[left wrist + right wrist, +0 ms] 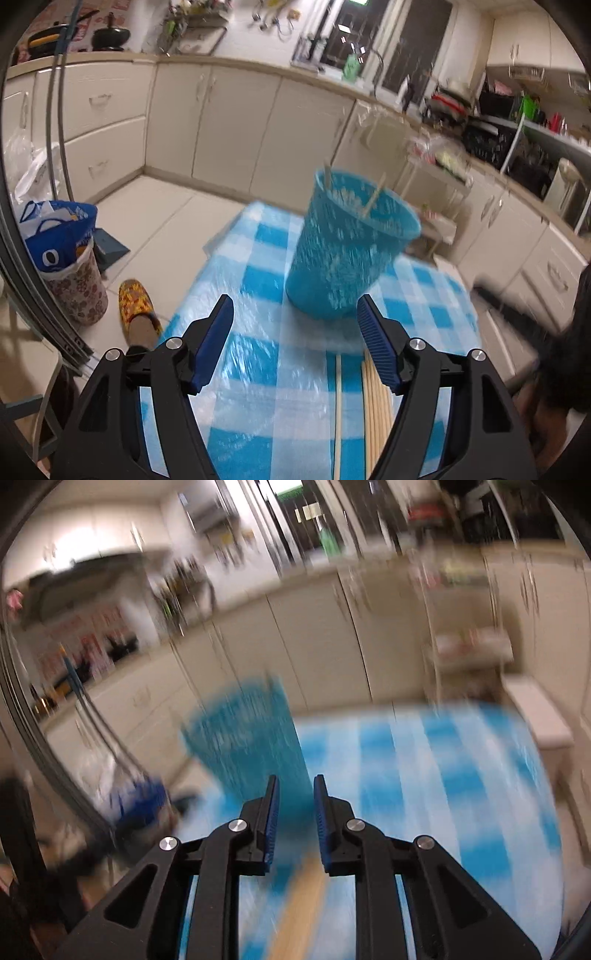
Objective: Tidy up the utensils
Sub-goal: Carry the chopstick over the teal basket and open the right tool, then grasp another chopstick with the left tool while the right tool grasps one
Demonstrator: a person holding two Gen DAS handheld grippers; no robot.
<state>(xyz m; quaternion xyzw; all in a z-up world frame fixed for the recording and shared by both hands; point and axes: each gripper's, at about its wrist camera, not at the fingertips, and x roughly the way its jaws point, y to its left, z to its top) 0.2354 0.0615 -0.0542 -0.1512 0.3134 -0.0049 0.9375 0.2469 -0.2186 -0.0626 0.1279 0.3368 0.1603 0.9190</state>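
Chopsticks (375,413) flat on tablecloth (258,369), lengthwise toward holder (347,243)

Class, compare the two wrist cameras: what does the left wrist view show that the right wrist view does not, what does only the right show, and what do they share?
Only the left wrist view shows the left gripper, open with nothing between its pads, separate chopsticks lying on the table, two sticks standing in the basket, and a patterned slipper on the floor.

Only the right wrist view shows the right gripper, a narrow empty gap between its pads, and a heavily blurred tan streak below it.

Both show the blue mesh basket on the blue-checked tablecloth, with cream cabinets behind.
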